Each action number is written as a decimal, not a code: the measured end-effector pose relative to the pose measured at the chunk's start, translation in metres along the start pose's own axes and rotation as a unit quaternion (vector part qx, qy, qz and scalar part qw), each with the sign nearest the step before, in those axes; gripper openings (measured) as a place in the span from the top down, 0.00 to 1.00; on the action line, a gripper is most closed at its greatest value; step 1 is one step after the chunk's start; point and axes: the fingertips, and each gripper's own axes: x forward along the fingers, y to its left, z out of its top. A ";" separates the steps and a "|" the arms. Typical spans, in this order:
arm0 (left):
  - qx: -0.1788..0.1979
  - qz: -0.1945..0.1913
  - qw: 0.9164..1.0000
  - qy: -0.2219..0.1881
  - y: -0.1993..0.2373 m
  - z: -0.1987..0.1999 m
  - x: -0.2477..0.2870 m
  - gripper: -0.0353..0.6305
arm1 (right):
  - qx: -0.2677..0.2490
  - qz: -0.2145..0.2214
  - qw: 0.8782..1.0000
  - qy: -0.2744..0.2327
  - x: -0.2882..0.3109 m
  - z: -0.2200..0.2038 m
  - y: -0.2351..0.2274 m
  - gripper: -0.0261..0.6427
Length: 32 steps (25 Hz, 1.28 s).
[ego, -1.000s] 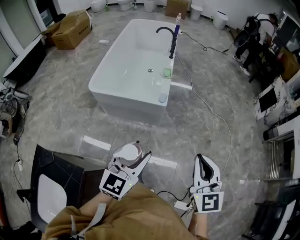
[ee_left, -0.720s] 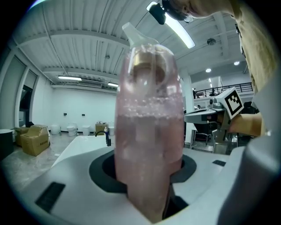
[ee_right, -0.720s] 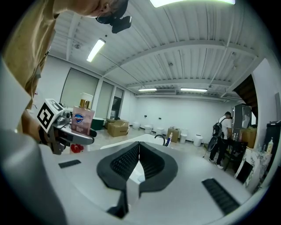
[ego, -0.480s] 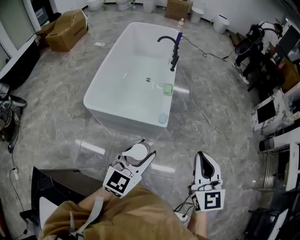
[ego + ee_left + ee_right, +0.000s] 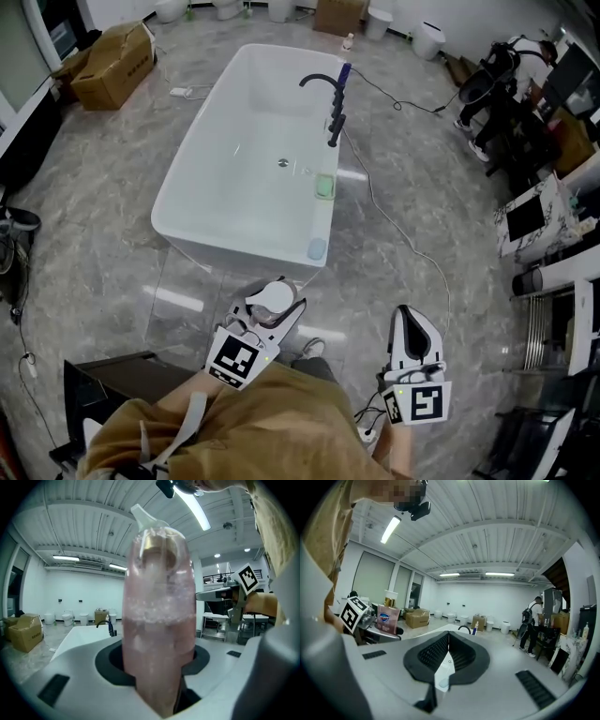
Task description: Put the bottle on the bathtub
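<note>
One pink bottle [image 5: 159, 620] with a white cap stands upright, clamped in the left tongs [image 5: 274, 306] and held off the floor, well short of the one white bathtub [image 5: 184, 201]. The right tongs [image 5: 448, 641] are pressed together on nothing. That makes two tongs. On the tub's near right rim lie two small items, one green [image 5: 324, 187] and one blue [image 5: 317, 248], and a single black faucet [image 5: 323, 89] arches beyond. Against a second ago, the tub shows nearer to both tongs; the bottle is gripped as before.
</note>
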 end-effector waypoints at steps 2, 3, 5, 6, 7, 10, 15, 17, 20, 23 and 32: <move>0.003 -0.002 1.000 0.002 -0.001 0.001 0.015 0.63 | 0.004 0.005 1.000 0.003 0.013 -0.006 -0.010 0.95; 0.003 -0.002 1.000 0.002 -0.002 0.003 0.023 0.63 | 0.005 0.010 1.000 0.001 0.021 -0.007 -0.015 0.95; 0.000 0.003 1.000 0.002 -0.003 0.008 0.038 0.63 | 0.003 0.025 1.000 -0.004 0.038 -0.003 -0.026 0.95; -0.001 0.008 1.000 0.002 -0.003 0.011 0.045 0.63 | 0.001 0.036 0.999 -0.009 0.047 -0.001 -0.031 0.95; 0.000 0.015 1.000 0.001 -0.001 0.014 0.052 0.63 | -0.001 0.047 0.999 -0.012 0.056 0.001 -0.036 0.95; -0.003 0.038 0.999 -0.007 0.008 0.028 0.070 0.63 | -0.012 0.077 0.997 -0.021 0.081 0.008 -0.049 0.95; -0.006 0.070 0.997 -0.012 0.030 0.035 0.104 0.63 | -0.015 0.109 0.994 -0.027 0.115 0.008 -0.068 0.95; -0.008 0.079 0.997 -0.014 0.037 0.030 0.115 0.63 | -0.018 0.120 0.993 -0.015 0.125 0.002 -0.071 0.95; -0.011 0.092 0.996 -0.013 0.049 0.020 0.133 0.63 | -0.034 0.129 0.991 -0.007 0.140 -0.008 -0.074 0.95; -0.015 0.100 0.995 -0.014 0.061 0.010 0.147 0.63 | -0.044 0.132 0.990 -0.011 0.149 -0.016 -0.075 0.95; -0.039 0.113 0.993 -0.006 0.083 -0.023 0.202 0.63 | -0.047 0.125 0.991 0.008 0.178 -0.058 -0.100 0.95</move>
